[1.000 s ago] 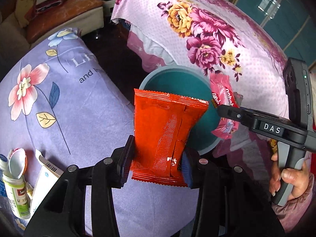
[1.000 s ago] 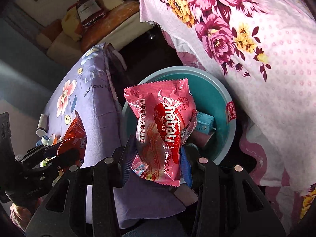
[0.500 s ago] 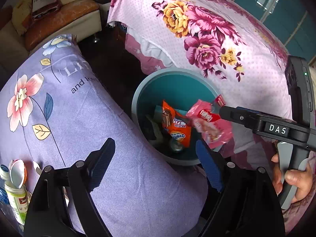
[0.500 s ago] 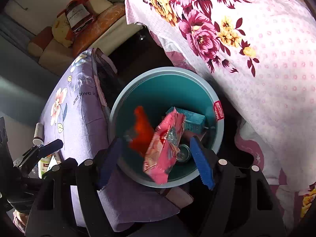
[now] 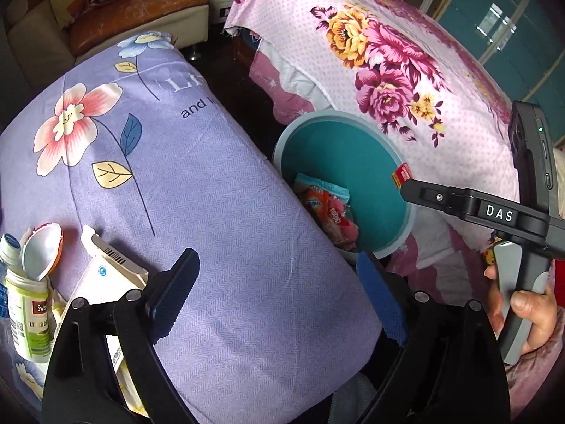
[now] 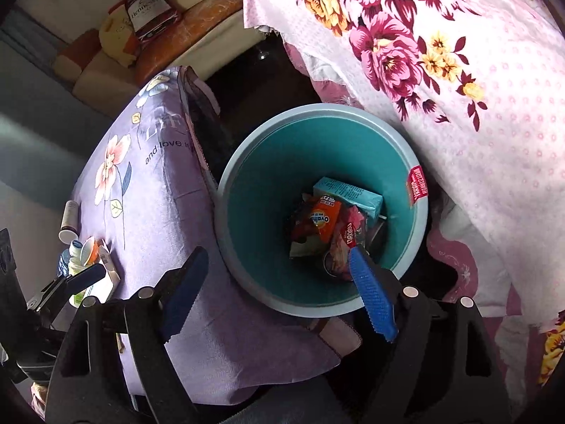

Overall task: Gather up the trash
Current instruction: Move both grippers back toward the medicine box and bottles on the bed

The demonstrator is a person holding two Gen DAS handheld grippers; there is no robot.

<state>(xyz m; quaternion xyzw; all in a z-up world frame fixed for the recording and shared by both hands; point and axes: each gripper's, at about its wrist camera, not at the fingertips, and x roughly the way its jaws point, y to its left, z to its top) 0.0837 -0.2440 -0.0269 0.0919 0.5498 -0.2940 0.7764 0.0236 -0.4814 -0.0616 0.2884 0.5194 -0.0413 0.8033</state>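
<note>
A teal bin (image 6: 233, 219) stands on the floor between two cloth-covered pieces of furniture. Inside it lie an orange wrapper (image 6: 325, 221), a pink wafer wrapper (image 6: 348, 238) and a teal carton (image 6: 348, 194). My right gripper (image 6: 275, 282) hangs over the bin's near rim, jaws still opening, nothing between them. My left gripper (image 5: 277, 289) is above the purple floral cloth (image 5: 176, 176), jaws opening and empty, with the bin (image 5: 339, 148) beyond it and the wrappers (image 5: 332, 212) visible inside. The right gripper's finger (image 5: 434, 196) reaches in from the right, held by a hand (image 5: 522, 304).
On the purple cloth at the left stand a supplement bottle (image 5: 28, 318), a foil lid (image 5: 40, 251) and a white box (image 5: 106, 275). A pink floral cloth (image 5: 388, 70) drapes beside the bin. A sofa with cushions (image 5: 134, 3) is at the back.
Both grippers opened and let go of their wrappers: the orange one from the left, the pink one from the right. Both fell into the bin. The left gripper shifted left over the purple cloth.
</note>
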